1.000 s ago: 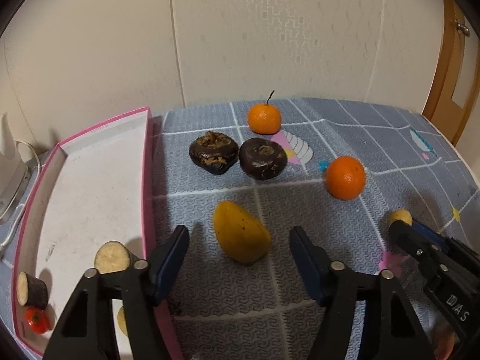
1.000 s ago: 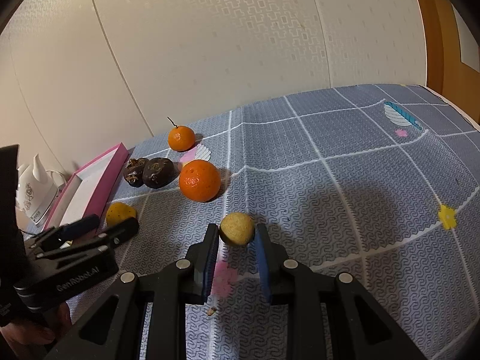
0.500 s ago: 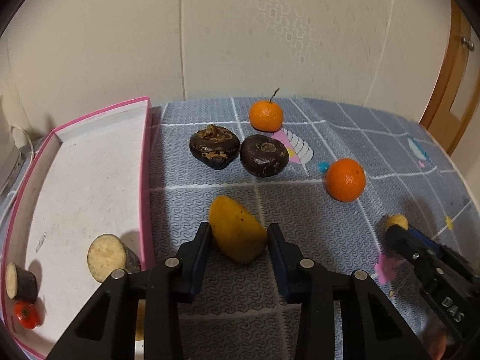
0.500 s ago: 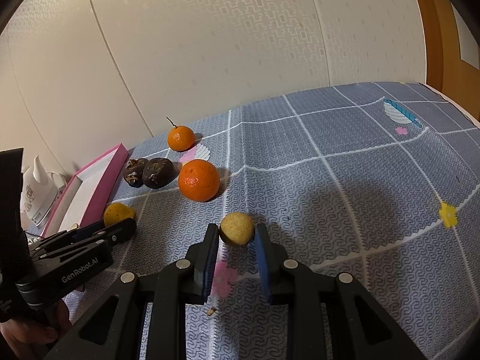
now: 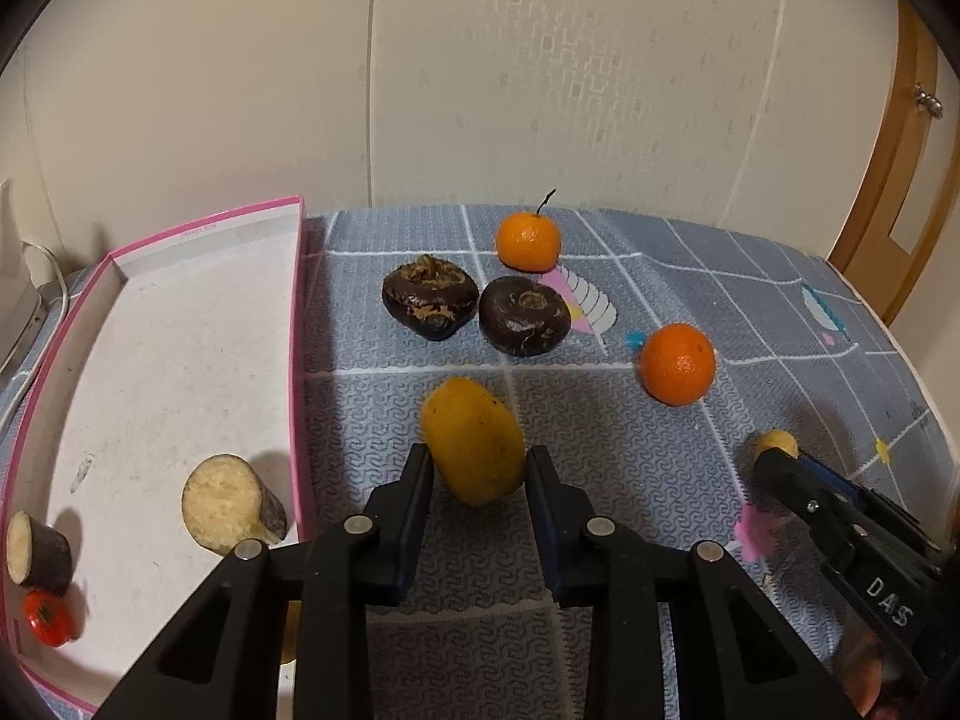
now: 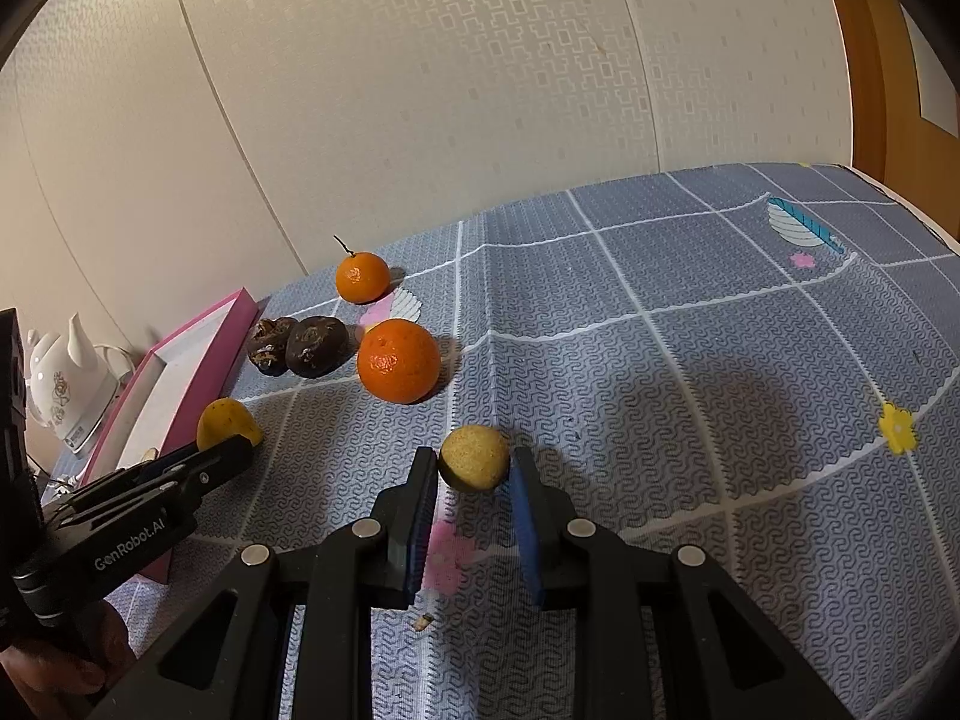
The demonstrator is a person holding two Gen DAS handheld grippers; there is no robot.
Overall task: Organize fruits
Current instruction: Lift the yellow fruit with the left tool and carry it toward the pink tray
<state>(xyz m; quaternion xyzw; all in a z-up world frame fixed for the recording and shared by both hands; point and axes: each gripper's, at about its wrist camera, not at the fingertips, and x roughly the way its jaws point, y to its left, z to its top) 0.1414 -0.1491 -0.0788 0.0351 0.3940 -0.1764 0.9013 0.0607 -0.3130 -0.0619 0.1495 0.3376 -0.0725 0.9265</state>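
A yellow mango (image 5: 471,438) lies on the blue patterned mat, and my left gripper (image 5: 478,462) is closing on it, both pads touching its sides. At the right, my right gripper (image 6: 474,469) is shut on a small round yellow fruit (image 6: 474,456) that rests on the mat. Two oranges sit beyond, one with a stem (image 5: 528,240) and a larger one (image 5: 678,363). Two dark brown fruits (image 5: 429,297) (image 5: 523,315) lie side by side between them and the pink tray (image 5: 297,330). In the right wrist view the left gripper (image 6: 240,453) shows side-on around the mango (image 6: 225,420).
The tray holds two cut root pieces (image 5: 228,504) (image 5: 36,549) and a small red tomato (image 5: 48,624). A white kettle (image 6: 66,384) stands left of the tray. A wall runs along the back and a wooden door (image 5: 900,210) stands at the right.
My left gripper's jaws have come together from wide apart onto the mango's sides. The right gripper and its small fruit have not moved.
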